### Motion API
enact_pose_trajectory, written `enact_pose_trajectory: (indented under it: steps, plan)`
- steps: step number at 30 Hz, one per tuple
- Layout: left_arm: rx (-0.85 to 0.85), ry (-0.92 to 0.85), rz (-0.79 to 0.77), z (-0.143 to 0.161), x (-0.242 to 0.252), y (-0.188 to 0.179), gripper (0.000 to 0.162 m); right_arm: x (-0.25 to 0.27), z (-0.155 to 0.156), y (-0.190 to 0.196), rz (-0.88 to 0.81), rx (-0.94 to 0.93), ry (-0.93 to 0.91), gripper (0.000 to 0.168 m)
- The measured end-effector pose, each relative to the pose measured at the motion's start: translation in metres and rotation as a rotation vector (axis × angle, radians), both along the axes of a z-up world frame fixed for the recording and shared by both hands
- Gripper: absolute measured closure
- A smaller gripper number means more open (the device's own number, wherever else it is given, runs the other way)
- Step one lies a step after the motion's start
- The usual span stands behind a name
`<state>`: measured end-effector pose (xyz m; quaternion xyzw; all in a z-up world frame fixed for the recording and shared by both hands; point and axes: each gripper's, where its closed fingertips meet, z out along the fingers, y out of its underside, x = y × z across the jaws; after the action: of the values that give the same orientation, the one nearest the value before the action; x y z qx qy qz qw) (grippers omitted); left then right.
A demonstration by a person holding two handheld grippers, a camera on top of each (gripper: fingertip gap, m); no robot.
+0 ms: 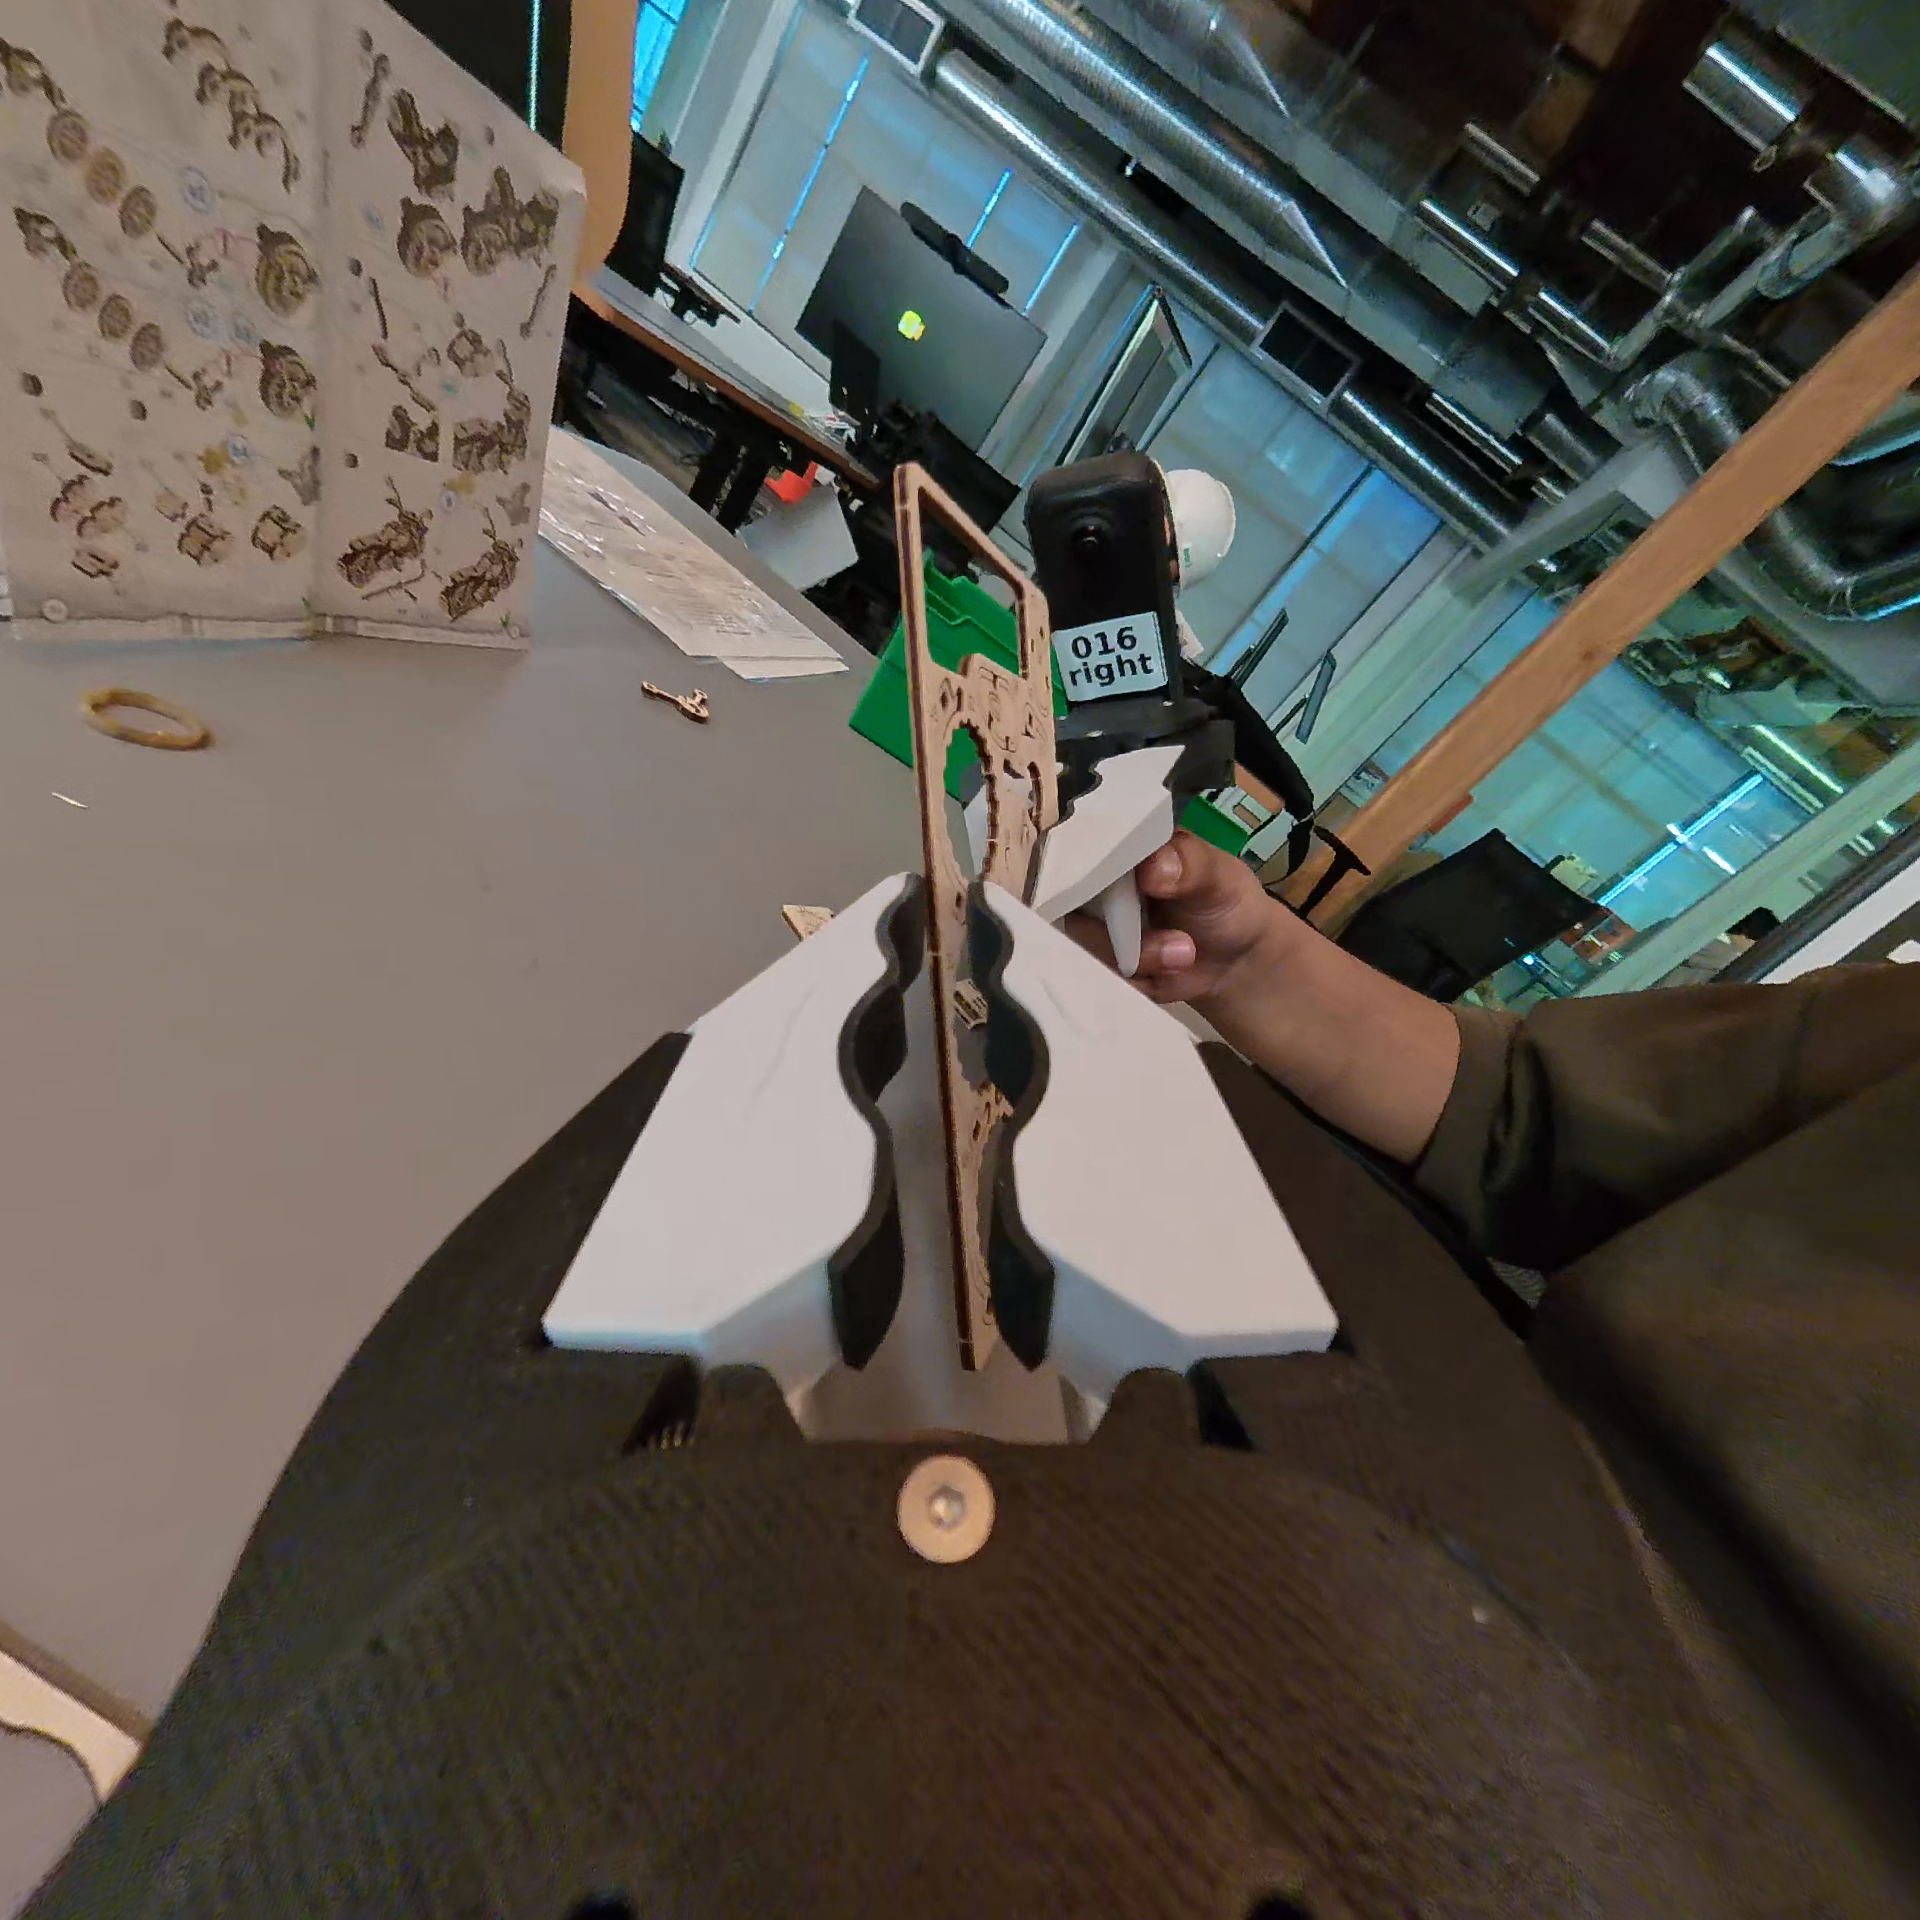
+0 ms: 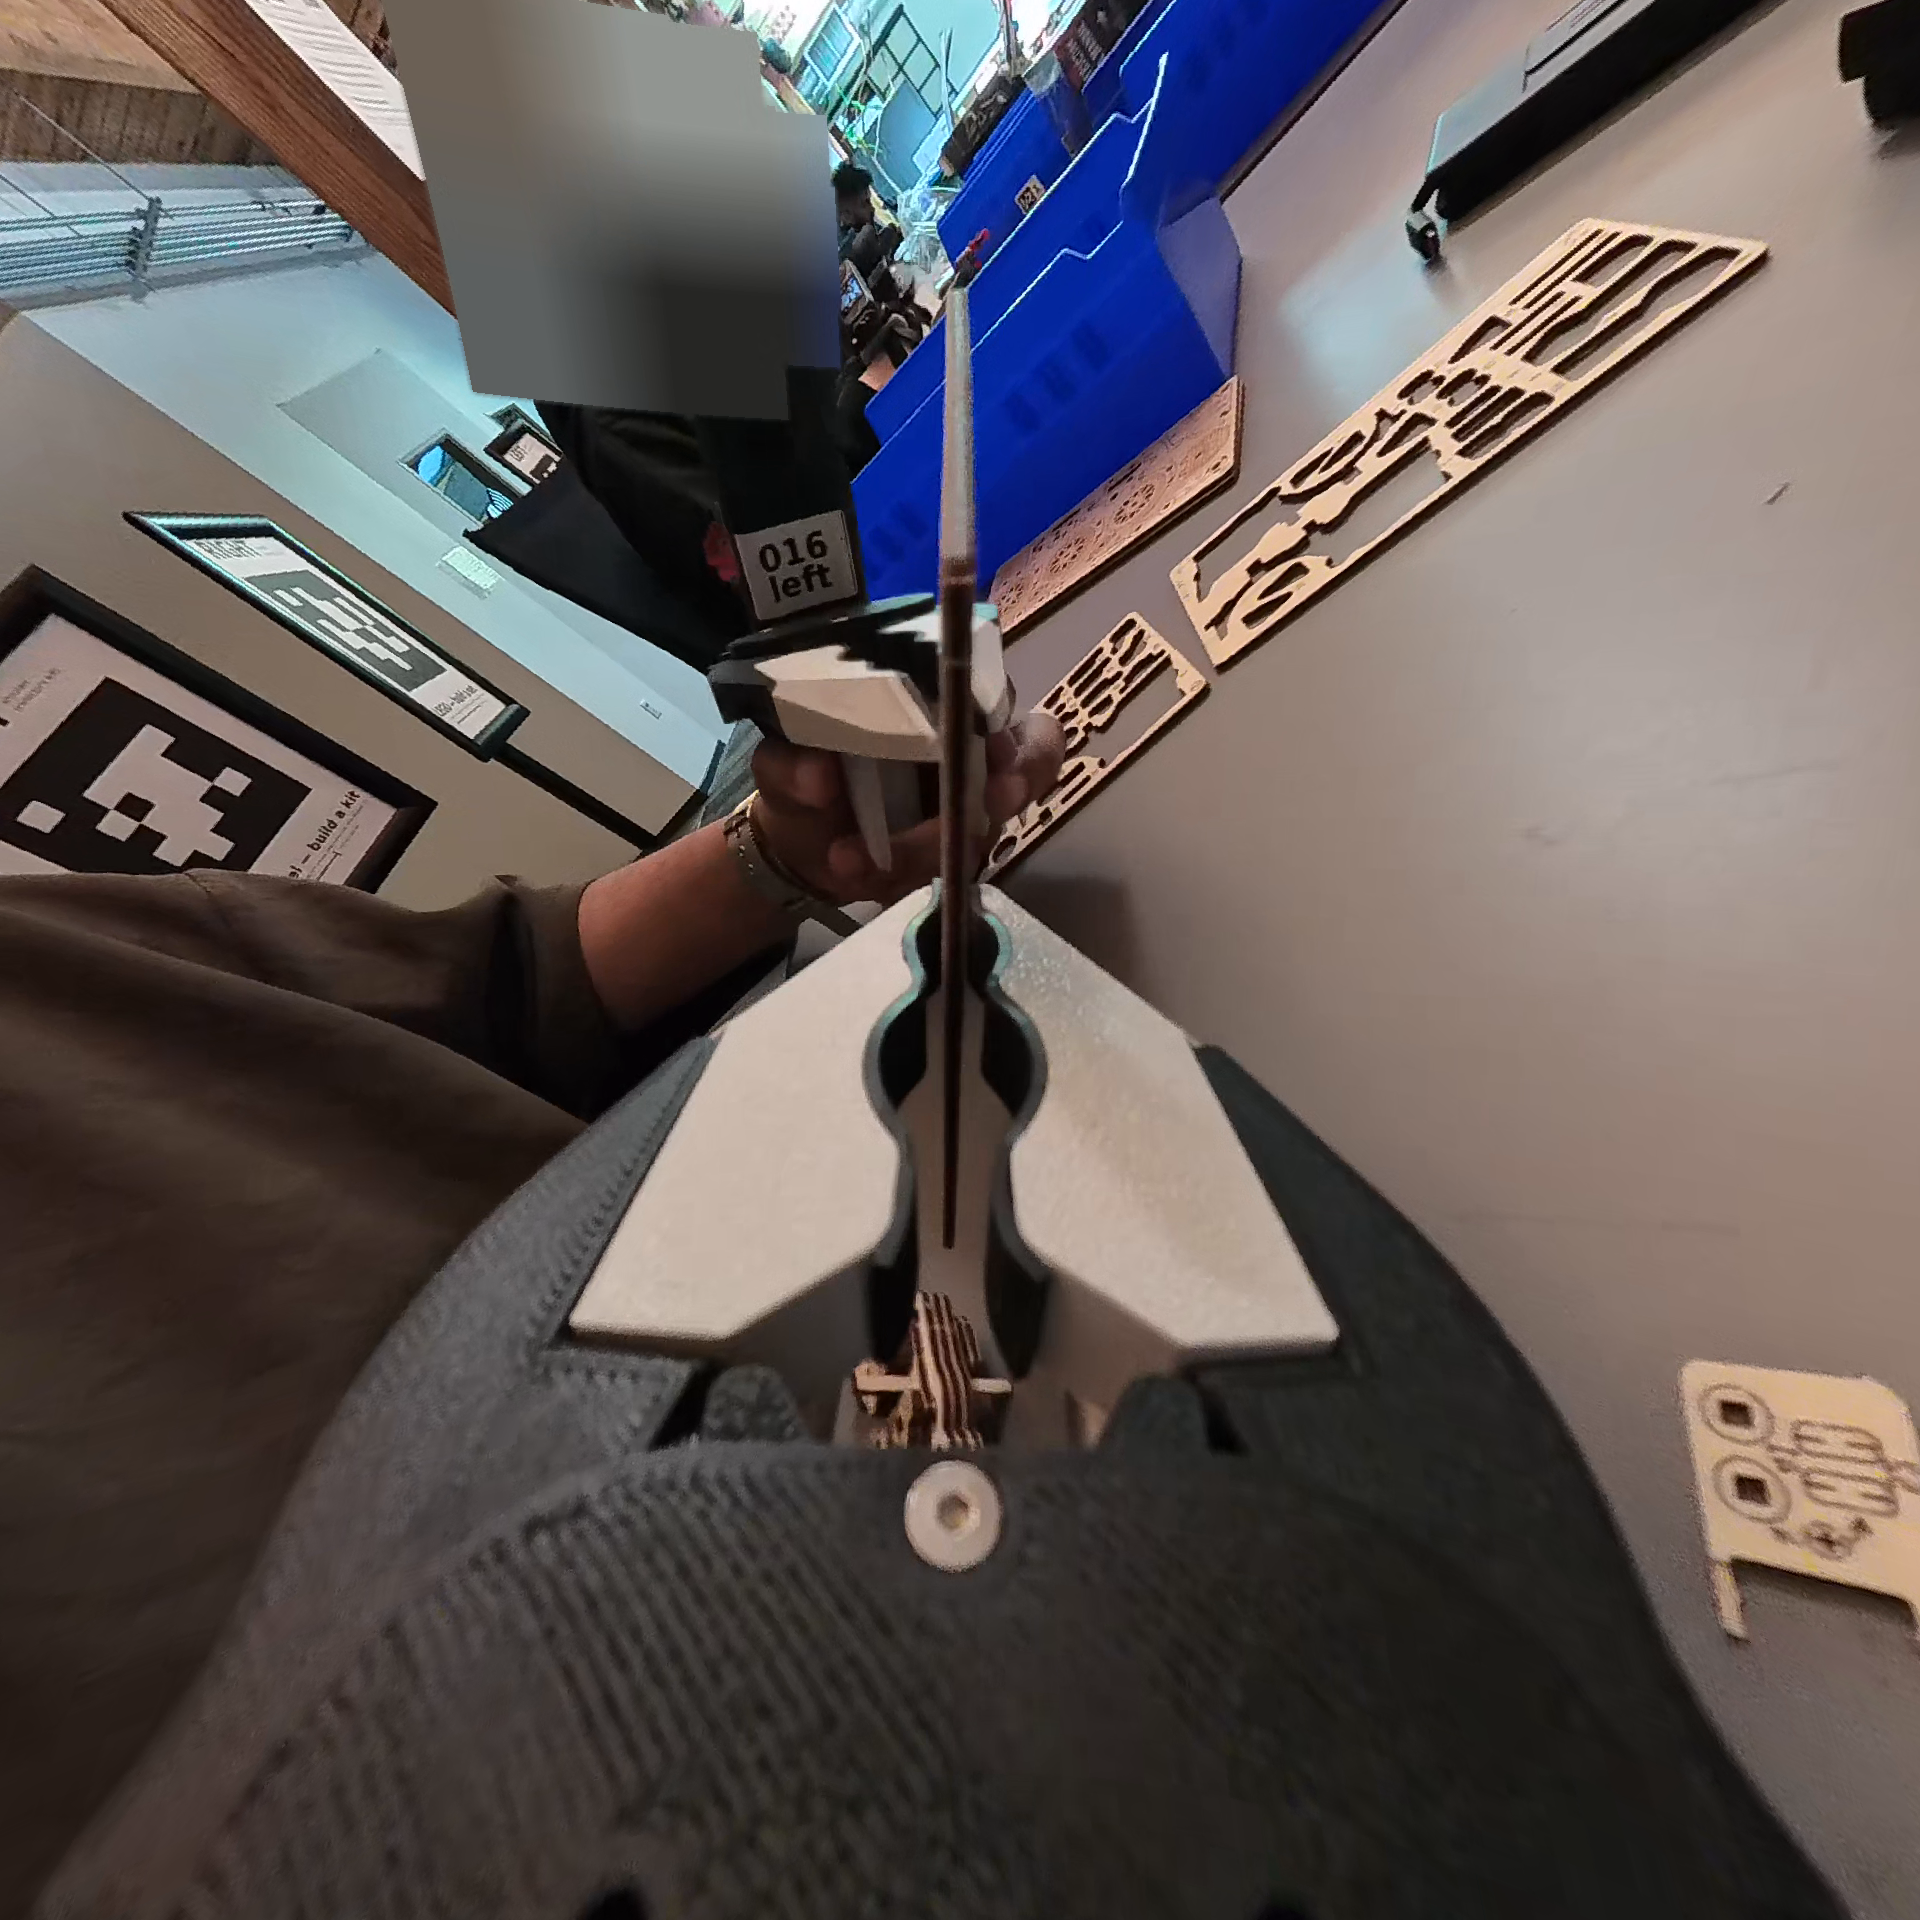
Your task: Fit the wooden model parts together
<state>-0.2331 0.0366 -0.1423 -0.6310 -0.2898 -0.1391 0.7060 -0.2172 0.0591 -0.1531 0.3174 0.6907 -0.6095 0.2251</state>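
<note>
Left gripper [image 1: 951, 1039] is closed on a thin, flat laser-cut wooden sheet [image 1: 971, 831] held upright on edge above the grey counter [image 1: 416, 935]. Right gripper [image 2: 951, 1049] is clamped on the same sheet from the opposite end, with a small assembled wooden part [image 2: 930, 1387] at its base. Beyond, emptied wooden part frames [image 2: 1455, 436] lie flat on the counter before blue bins [image 2: 1091, 343].

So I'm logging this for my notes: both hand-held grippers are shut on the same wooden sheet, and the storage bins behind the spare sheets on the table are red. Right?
Not quite: the storage bins are blue, not red, as the right wrist view shows. The rest holds: the left hand-held gripper and right hand-held gripper are both shut on the same wooden sheet, with spare sheets on the table.
</note>
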Motion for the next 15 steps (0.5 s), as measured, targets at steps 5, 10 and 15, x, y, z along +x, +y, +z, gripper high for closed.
enact_pose_trajectory:
  steps: [5,10,15]
  plan:
    - [-0.017,-0.013,-0.001,-0.0015,-0.0006,0.0003,0.159,-0.0010,-0.0014,0.0005,-0.007,0.015,0.008,0.168]
    - [-0.090,0.023,0.038,-0.0024,-0.0039,0.0017,0.161,-0.0005,-0.0036,0.0003,-0.007,0.045,0.025,0.167]
    - [-0.108,0.017,0.046,-0.0032,-0.0051,0.0027,0.161,-0.0015,-0.0036,0.0015,-0.013,0.056,0.040,0.167]
